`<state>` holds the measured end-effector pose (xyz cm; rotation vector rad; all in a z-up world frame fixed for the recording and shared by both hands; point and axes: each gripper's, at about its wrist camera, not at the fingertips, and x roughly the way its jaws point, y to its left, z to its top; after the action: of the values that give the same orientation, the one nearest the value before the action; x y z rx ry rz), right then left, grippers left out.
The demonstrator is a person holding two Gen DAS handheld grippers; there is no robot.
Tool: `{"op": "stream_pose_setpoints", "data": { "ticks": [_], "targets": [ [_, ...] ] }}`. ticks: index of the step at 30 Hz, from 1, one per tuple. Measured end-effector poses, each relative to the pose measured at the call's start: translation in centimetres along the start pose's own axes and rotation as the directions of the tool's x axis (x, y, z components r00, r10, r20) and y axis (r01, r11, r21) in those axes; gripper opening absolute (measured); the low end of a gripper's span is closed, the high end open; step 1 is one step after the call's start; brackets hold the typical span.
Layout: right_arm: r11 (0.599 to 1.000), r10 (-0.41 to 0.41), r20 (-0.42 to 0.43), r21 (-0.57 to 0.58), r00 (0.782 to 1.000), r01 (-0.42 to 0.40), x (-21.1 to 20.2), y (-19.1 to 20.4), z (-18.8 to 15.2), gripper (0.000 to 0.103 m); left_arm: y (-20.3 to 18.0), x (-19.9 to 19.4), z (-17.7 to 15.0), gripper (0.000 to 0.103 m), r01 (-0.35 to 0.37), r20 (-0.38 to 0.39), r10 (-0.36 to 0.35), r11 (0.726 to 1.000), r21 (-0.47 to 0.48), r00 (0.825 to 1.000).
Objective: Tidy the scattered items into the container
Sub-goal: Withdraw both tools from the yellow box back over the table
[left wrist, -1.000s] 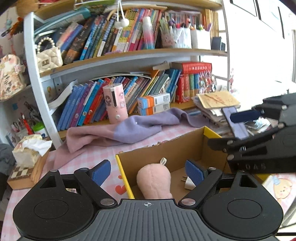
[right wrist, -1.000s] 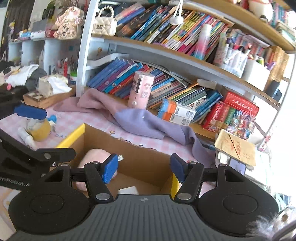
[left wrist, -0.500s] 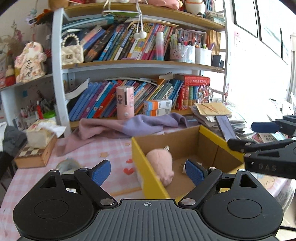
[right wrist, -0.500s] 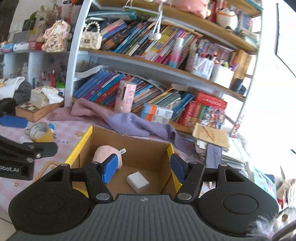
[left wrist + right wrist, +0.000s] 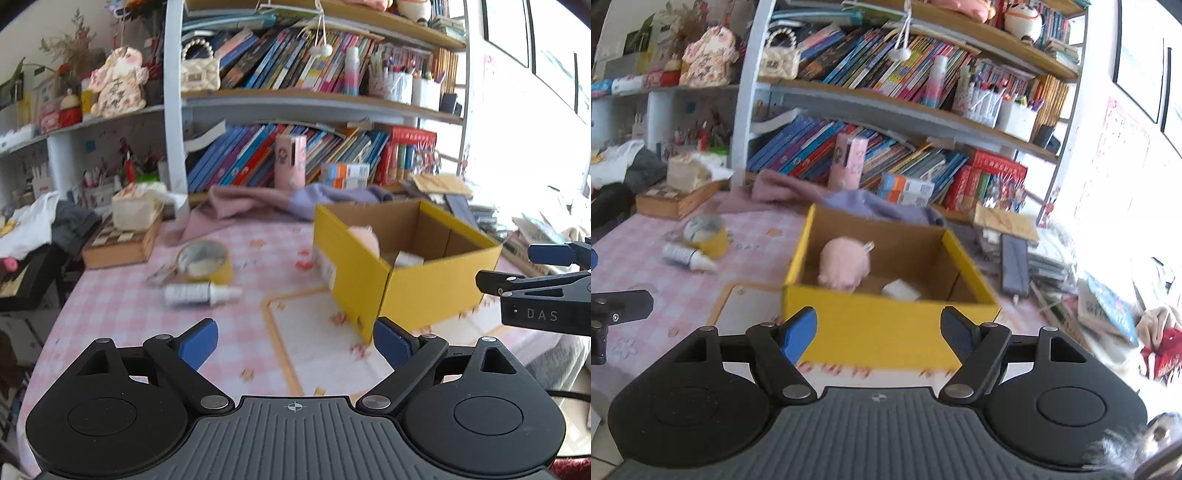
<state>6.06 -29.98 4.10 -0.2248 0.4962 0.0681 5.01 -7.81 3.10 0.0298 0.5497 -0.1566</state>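
A pink checked table [image 5: 122, 295] fronts crowded bookshelves [image 5: 886, 96]. The yellow box [image 5: 886, 328] holds a pink plush [image 5: 844, 264] and white block [image 5: 900, 290], clearest from the right wrist. The left wrist view shows the tape roll [image 5: 205, 260] and bottle [image 5: 199, 293] well apart from the box. The left gripper [image 5: 295, 343] and right gripper [image 5: 879, 332] are both spread wide and empty.

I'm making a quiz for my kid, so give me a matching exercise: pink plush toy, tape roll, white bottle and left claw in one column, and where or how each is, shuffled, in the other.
Things:
1. pink plush toy
2. tape roll
3. white bottle
4. left claw

Places or states:
A. lying on its side on the tablecloth
B. open, holding nothing
C. inside the yellow box
D. flat on the tablecloth, behind the bottle

Pairs: 1-C, 2-D, 3-A, 4-B
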Motion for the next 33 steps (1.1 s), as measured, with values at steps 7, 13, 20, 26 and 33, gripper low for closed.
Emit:
{"op": "stream_pose_setpoints", "data": {
  "ticks": [7, 13, 20, 26, 33],
  "targets": [
    [0.996, 0.085, -0.072, -0.014, 0.994, -0.086, -0.7, 4.1, -1.5, 0.074, 2.0, -1.6, -2.3, 0.097, -0.041, -0.065, 0.042, 0.999, 0.016, 0.997],
    [0.983, 0.178, -0.16, -0.012, 0.971, -0.182, -0.7, 6.5, -2.3, 0.075, 3.3, -2.0, -3.7, 0.097, -0.071, -0.127, 0.072, 0.997, 0.01, 0.989],
    [0.963, 0.244, -0.2, -0.068, 0.949, -0.262, -0.5, 9.5, -2.3, 0.077, 4.7, -1.8, -5.1, 0.097, -0.09, -0.204, 0.087, 0.996, -0.006, 0.975],
    [0.941, 0.282, -0.241, -0.117, 0.929, -0.316, -0.2, 11.3, -2.4, 0.078, 6.4, -1.4, -6.0, 0.097, -0.11, -0.257, 0.089, 0.992, -0.068, 0.962],
    [0.934, 0.292, -0.244, -0.134, 0.925, -0.33, -0.3, 12.3, -2.1, 0.079, 7.3, -1.4, -6.3, 0.097, -0.121, -0.262, 0.096, 0.989, -0.083, 0.96]
  ]
}}
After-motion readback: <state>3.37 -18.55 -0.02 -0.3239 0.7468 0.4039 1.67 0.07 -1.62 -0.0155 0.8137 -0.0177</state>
